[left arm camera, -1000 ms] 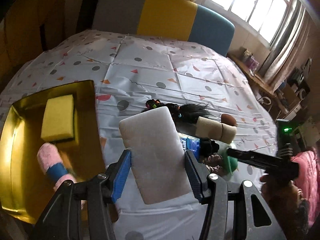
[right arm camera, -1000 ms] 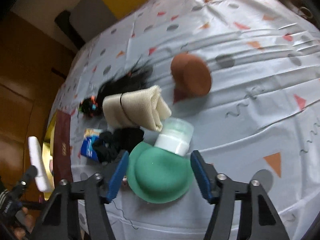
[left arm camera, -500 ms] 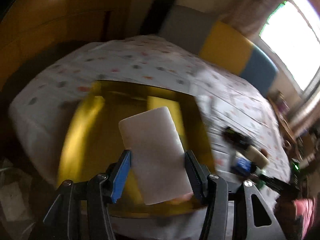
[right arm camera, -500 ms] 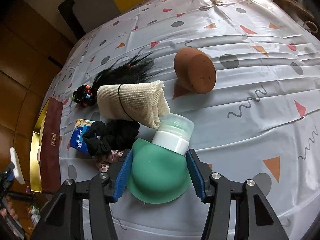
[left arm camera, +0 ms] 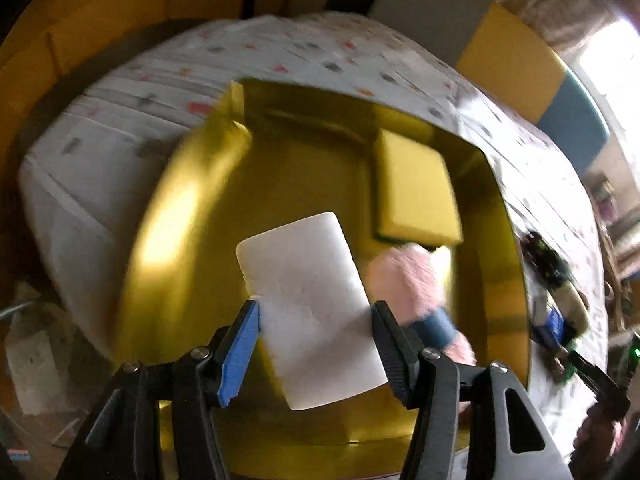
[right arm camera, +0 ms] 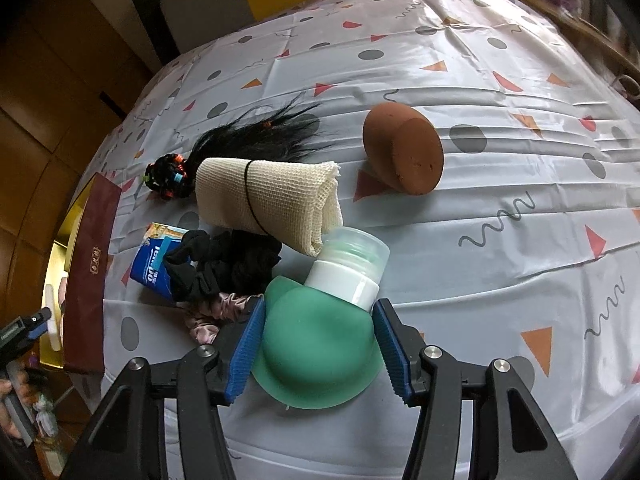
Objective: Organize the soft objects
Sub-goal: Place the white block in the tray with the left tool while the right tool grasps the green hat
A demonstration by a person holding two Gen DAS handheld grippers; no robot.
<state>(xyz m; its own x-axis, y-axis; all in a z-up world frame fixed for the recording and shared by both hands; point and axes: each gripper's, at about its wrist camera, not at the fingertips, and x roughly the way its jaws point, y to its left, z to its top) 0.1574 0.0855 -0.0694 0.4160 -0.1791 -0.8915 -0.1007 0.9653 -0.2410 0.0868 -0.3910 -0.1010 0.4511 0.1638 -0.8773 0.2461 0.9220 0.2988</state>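
My left gripper [left arm camera: 316, 320] holds a white sponge [left arm camera: 308, 292] over the gold tray [left arm camera: 192, 240]; its jaws are opening, and both pads still touch the sponge. In the tray lie a yellow sponge [left arm camera: 416, 196] and a pink fluffy item with a blue band [left arm camera: 404, 280]. My right gripper [right arm camera: 318, 340] is shut on a green squeeze bottle [right arm camera: 320, 364], which lies on the patterned tablecloth [right arm camera: 500, 240] with its white cap [right arm camera: 352, 264] pointing away.
Beyond the bottle lie a rolled cream mesh cloth [right arm camera: 268, 196], a brown sponge [right arm camera: 404, 152], a black hairpiece [right arm camera: 256, 136], black scrunchies [right arm camera: 224, 268], a pink scrunchie [right arm camera: 212, 312] and a blue tissue pack [right arm camera: 150, 268]. The tray's maroon side [right arm camera: 90, 276] stands at the table's left edge.
The left gripper has swung with the white sponge from over the tablecloth to above the gold tray, and lower. The right gripper's pads have closed in on the green bottle.
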